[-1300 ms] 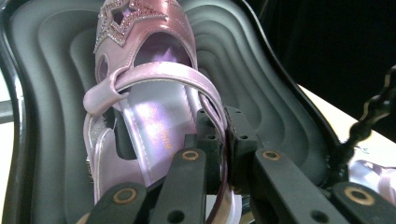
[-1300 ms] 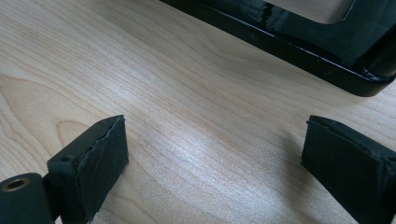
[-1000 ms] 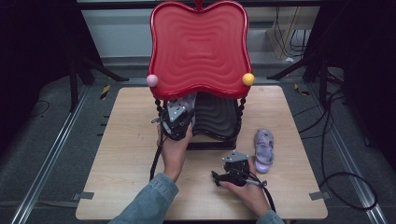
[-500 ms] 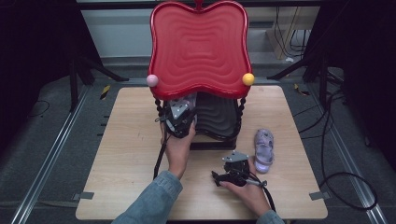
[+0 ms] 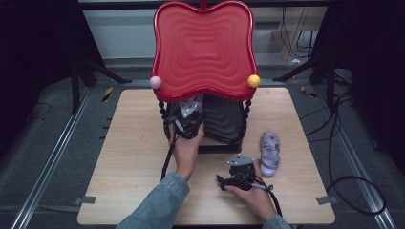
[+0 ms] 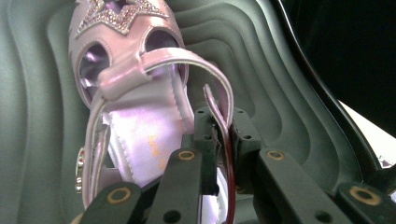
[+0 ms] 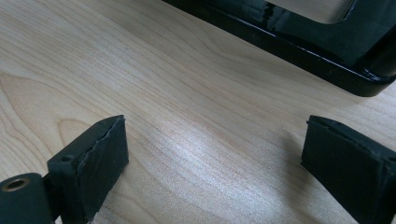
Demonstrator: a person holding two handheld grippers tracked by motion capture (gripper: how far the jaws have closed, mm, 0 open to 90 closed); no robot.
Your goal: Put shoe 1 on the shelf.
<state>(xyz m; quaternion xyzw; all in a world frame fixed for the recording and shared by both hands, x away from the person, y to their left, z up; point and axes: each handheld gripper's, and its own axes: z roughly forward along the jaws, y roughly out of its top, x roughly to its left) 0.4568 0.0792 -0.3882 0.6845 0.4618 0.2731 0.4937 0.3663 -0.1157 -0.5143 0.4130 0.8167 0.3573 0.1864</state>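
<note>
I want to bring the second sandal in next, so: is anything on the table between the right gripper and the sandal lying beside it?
Nothing visible. The right gripper, jaws open, rests on bare wooden table, and the purple sandal lies just beyond it, beside the black shelf base, with clear wood between.

Pale wooden table (image 5: 124,157) on grey carpeted floor (image 5: 43,157), metal rails (image 5: 47,167) running along both sides. Dark stand legs (image 5: 88,71) at left, black cables (image 5: 344,157) looped at right. Dim surroundings, light wall (image 5: 119,33) behind.
</note>
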